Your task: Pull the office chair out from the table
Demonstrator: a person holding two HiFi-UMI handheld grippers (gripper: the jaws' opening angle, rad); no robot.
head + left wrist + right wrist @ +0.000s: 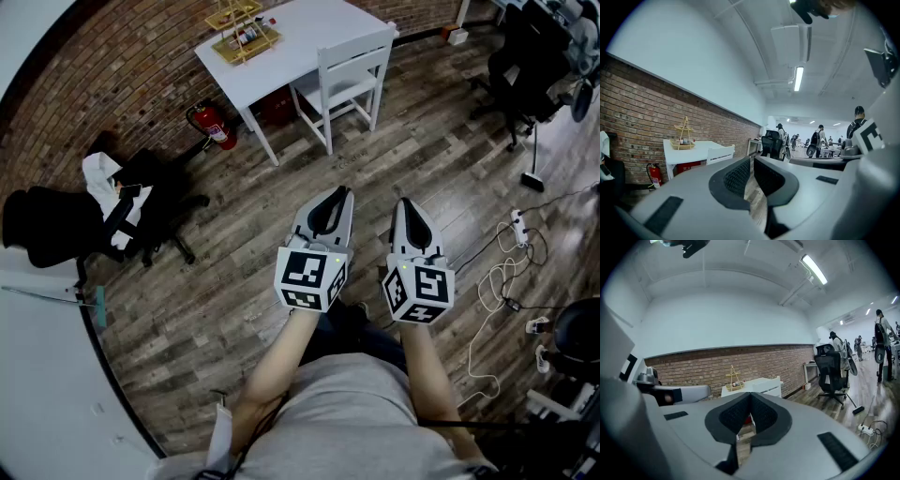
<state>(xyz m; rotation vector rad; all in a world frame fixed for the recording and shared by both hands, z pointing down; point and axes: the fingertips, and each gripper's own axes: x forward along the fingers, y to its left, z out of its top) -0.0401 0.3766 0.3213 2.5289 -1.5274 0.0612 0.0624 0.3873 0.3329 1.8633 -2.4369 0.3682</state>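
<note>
**Tool state.** The left tool (337, 193) and the right tool (405, 202) are both closed and hold nothing. In each gripper view the dark pads meet, or nearly meet, with only floor behind them. Both tools hang side by side over the plank floor (281, 216), well apart from the furniture and pointing toward it.

**Location of the workpiece.** The only chair pushed in at a tabletop is the white chair (349, 75). Its seat is partly under the white tabletop (300, 37) and its back faces the tools. A black wheeled chair (141, 220) draped with clothing stands well apart on the left, against no table that can be made out. The white chair is therefore taken as the workpiece.

**Appearance.** It is painted white, with a flat top rail, horizontal slats in the back and four straight legs. No wheels are visible.

**Handling.**
- It is judged rigid and moderately light.
- Without wheels, the legs will likely drag on the planks rather than roll, so expect some resistance and possible tipping.
- The paint looks smooth, so a pinch grip may slip.

**Grip point.** Take the top rail of the back, one tool near each end, and pull level and straight back. A wire rack (242, 33) stands on the tabletop, so avoid jolting the table.
</note>
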